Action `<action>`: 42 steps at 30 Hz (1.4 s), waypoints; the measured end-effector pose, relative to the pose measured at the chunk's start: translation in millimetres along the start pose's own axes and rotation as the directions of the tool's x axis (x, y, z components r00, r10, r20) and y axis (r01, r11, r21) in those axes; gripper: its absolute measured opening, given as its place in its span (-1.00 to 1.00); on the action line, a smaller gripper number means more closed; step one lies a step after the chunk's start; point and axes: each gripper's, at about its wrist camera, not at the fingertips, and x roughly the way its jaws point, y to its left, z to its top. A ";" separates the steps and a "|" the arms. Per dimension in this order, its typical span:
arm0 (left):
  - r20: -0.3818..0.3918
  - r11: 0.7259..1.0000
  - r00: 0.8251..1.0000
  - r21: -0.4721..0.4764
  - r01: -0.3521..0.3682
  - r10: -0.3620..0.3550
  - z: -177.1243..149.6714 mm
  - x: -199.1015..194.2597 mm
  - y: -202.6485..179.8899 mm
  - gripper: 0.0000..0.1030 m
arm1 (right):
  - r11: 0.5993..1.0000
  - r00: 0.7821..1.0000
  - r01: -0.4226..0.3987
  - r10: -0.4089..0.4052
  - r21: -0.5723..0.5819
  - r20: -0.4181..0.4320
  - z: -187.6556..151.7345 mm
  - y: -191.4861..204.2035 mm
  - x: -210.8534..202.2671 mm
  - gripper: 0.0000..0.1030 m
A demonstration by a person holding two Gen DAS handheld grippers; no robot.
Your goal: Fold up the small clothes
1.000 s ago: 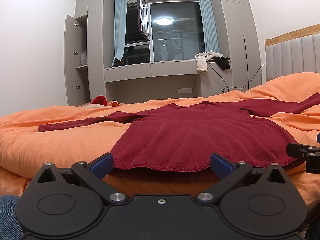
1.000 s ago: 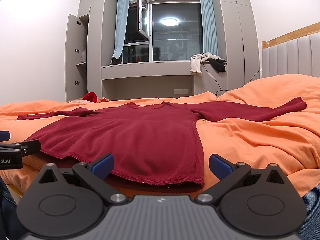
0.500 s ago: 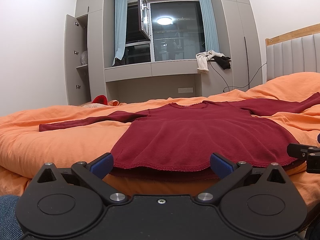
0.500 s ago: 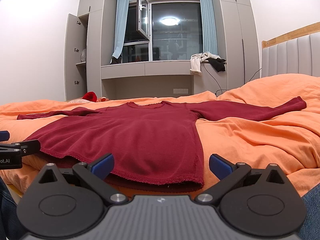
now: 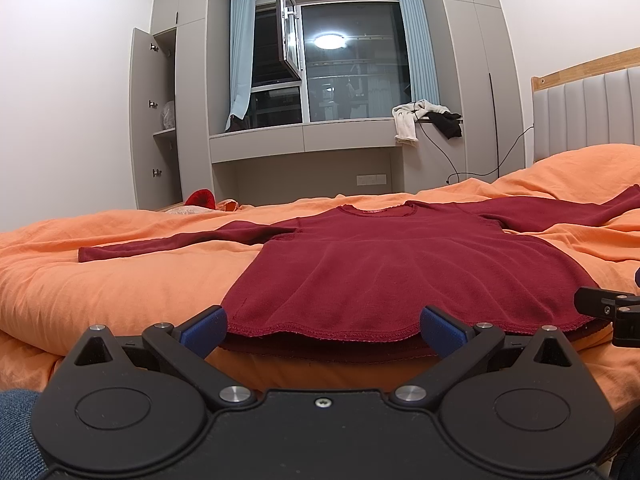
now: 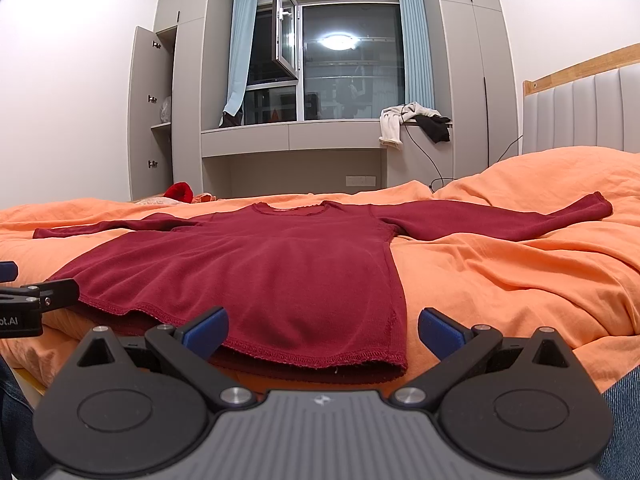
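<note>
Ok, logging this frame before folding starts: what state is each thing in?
Dark red long-sleeved knit top: flat, unfolded, sleeves spread.
Left gripper: open, empty, at the hem.
Right gripper: open, empty, at the hem.
Window sash: open.
Grey wardrobe door: open.

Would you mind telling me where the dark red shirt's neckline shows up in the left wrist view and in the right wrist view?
Left wrist view: the neckline sits slightly right of centre, at the far end of the dark red shirt.
Right wrist view: the neckline sits slightly left of centre.
Shared landmark: the white garment hanging off the window ledge, up and right of the neckline in both.
</note>
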 end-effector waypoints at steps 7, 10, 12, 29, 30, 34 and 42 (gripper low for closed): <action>0.000 1.000 1.000 0.000 0.000 0.000 0.0 0.1 0.0 0.99 | 1.000 1.000 0.000 0.000 0.000 -0.001 -0.3 0.3 0.0 1.00; -0.001 1.000 1.000 0.000 0.000 0.000 0.0 0.1 0.0 0.99 | 1.000 1.000 0.000 0.000 0.000 -0.001 -0.4 0.5 0.1 1.00; 0.000 1.000 1.000 0.000 0.000 0.000 0.0 0.1 0.0 0.99 | 1.000 1.000 0.000 0.000 0.000 -0.002 -0.4 0.6 0.1 1.00; -0.003 1.000 1.000 0.000 0.000 0.000 0.0 -0.1 0.1 0.99 | 1.000 1.000 -0.001 0.001 0.000 -0.006 -0.2 1.2 -0.1 1.00; -0.003 1.000 1.000 0.000 0.000 0.000 0.0 -0.2 0.1 0.99 | 1.000 1.000 -0.001 0.001 0.000 -0.008 -0.3 1.4 -0.1 1.00; -0.004 1.000 1.000 0.002 -0.001 0.001 -5.1 3.4 8.2 0.99 | 1.000 1.000 -0.003 0.003 0.002 -0.009 -4.2 2.0 -0.4 1.00; -0.013 1.000 1.000 0.007 -0.002 0.002 -5.8 13.6 3.2 0.99 | 1.000 1.000 -0.006 0.007 0.009 -0.017 -0.3 -0.4 0.9 1.00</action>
